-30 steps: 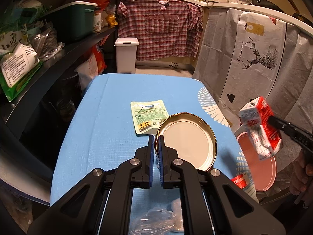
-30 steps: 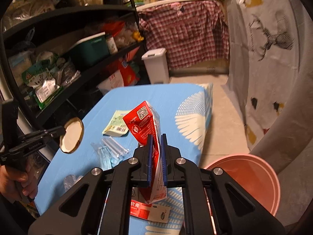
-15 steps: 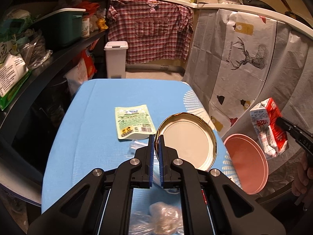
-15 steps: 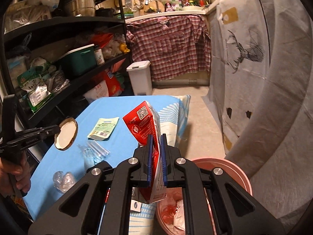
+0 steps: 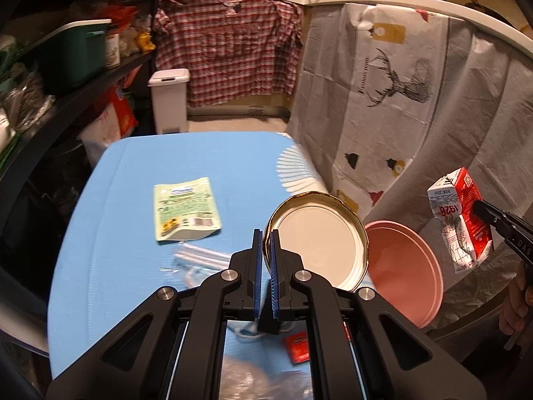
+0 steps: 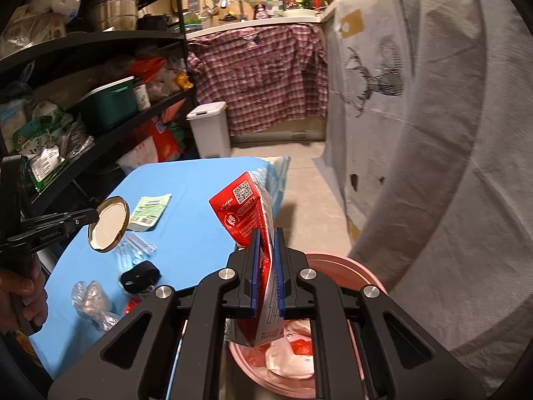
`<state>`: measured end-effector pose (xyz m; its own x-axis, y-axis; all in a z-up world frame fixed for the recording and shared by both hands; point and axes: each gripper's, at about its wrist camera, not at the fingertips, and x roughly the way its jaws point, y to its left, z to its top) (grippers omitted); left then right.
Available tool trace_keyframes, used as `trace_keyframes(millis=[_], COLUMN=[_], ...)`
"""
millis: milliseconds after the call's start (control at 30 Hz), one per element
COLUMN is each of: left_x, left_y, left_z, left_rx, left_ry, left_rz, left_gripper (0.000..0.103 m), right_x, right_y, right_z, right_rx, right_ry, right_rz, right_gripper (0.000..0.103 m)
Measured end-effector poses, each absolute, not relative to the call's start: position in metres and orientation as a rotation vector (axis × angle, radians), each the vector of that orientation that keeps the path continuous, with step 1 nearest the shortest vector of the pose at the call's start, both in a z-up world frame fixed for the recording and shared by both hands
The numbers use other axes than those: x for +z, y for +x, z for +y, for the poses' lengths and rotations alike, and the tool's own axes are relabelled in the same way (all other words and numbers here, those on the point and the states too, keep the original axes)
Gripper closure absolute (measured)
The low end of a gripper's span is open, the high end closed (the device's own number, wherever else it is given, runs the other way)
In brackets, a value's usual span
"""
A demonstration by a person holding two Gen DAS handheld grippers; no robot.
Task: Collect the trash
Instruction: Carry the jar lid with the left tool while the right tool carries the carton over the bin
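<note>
- Left wrist view: the left gripper (image 5: 265, 250) is pinched on the rim of a gold-edged jar lid (image 5: 318, 241), held edge-on between its blue pads, with the lid's white inner face turned to the camera.
- The lid hangs above the right edge of the blue table (image 5: 133, 200). The pink bin (image 5: 409, 266) sits on the floor just past that edge, lower and to the right of the lid.
- At the right of this view the right gripper (image 5: 479, 208) clamps a red-and-white carton (image 5: 461, 220), which hangs over the bin's far side, nearer the bin than the lid is.
- Still lying on the table are a green pouch (image 5: 185, 208), some clear tubes (image 5: 203, 255) and a small red wrapper (image 5: 298, 346) near the table's near edge.
- Right wrist view: the right gripper (image 6: 266, 266) squeezes the carton (image 6: 253, 220) flat across its middle. The carton's long axis runs roughly upright, tilted, with its lower end directly over the open bin (image 6: 336, 261), which already holds white and red scraps.
- The carton looks creased and empty, so it would likely fall straight in if let go.
- The lid (image 6: 108, 223) is at the left over the table, held by the left gripper (image 6: 95, 213), well apart from the bin.
</note>
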<state>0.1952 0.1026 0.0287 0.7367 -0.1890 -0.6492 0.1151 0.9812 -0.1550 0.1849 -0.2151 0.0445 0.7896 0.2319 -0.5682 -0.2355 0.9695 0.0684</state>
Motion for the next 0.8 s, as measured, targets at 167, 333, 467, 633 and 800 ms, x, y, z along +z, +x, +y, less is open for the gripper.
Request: trace_keyframes(millis=[167, 333, 467, 633, 800], left_x=[0.033, 0.032, 0.029, 0.022, 0.012], left_y=[0.195, 0.196, 0.201, 0.206, 0.212], left_z=[0.081, 0.059, 0.050, 0.038, 0.023], left_rx=[-0.207, -0.231, -0.235, -0.235, -0.246], left_ry=[-0.095, -0.076, -0.063, -0.044, -0.019], left_rz=[0.718, 0.719, 0.727, 0.741, 0.757], left_gripper=[0.099, 0.099, 0.099, 0.099, 0.099], right_x=[0.053, 0.062, 0.060, 0.049, 0.034], right_y=[0.177, 0.169, 0.172, 0.181, 0.193], right_z=[-0.232, -0.234, -0.241, -0.253, -0.271], right_rx=[0.209, 0.191, 0.183, 0.164, 0.138], right_ry=[0.015, -0.013, -0.008, 0.017, 0.057], right_rz=[0.601, 0.557, 0.560, 0.584, 0.627], right_gripper=[0.094, 0.094, 0.094, 0.094, 0.094])
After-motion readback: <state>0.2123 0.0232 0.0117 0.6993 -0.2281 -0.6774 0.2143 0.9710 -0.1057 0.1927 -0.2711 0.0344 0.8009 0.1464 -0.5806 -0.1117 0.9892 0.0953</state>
